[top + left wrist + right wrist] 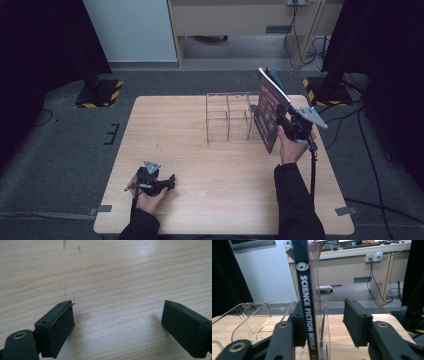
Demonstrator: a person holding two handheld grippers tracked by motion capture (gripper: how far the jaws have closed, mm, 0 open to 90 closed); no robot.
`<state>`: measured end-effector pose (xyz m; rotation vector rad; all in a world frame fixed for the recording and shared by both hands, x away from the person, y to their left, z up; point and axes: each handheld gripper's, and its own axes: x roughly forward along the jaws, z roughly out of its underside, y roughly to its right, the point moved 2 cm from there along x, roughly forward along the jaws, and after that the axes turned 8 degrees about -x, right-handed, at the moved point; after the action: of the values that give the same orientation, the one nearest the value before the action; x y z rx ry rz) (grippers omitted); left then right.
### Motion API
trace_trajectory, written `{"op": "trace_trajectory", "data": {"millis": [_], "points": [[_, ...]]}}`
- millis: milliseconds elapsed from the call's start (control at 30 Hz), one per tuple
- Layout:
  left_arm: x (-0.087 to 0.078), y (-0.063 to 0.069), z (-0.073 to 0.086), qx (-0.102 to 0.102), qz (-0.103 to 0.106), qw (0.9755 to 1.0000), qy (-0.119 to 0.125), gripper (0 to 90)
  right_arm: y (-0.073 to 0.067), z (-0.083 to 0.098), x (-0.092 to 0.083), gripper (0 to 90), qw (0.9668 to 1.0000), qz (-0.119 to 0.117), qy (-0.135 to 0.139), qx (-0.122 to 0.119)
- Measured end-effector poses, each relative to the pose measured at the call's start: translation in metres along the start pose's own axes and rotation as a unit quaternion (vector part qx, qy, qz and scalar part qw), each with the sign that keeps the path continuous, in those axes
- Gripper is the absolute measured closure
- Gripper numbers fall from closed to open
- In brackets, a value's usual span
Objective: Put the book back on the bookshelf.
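This looks like a lab or office set up for recording. A light wooden table stands on grey carpet. Flanking it are dark stands on bases with yellow-and-black hazard tape. Beyond the table, a beige desk carries wall sockets with cables trailing down, beside a pale partition panel.

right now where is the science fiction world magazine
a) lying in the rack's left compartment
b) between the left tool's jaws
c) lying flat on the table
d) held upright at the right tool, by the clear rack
d: the magazine stands upright against one jaw of the right tool, beside the clear rack; the left tool is open over bare table.
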<state>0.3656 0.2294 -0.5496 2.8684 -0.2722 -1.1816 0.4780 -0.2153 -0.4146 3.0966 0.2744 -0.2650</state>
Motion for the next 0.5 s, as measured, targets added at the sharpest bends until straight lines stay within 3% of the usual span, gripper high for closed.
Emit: {"op": "trace_trajectory", "data": {"millis": [300, 433, 500], "points": [[0.0, 0.0, 0.0, -0.001, 0.0, 1.0, 0.001, 10.1, 0.004, -0.006, -0.005, 44.2, 0.9999, -0.002, -0.008, -0.014], [0.0, 0.0, 0.0, -0.001, 0.0, 1.0, 0.001, 10.1, 0.004, -0.01, -0.01, 69.0, 0.9992, -0.032, -0.023, -0.009], [0.0, 0.0, 0.0, -0.001, 0.0, 1.0, 0.001, 10.1, 0.003, -0.011, -0.011, 76.3, 0.999, -0.039, -0.021, -0.004]]}}
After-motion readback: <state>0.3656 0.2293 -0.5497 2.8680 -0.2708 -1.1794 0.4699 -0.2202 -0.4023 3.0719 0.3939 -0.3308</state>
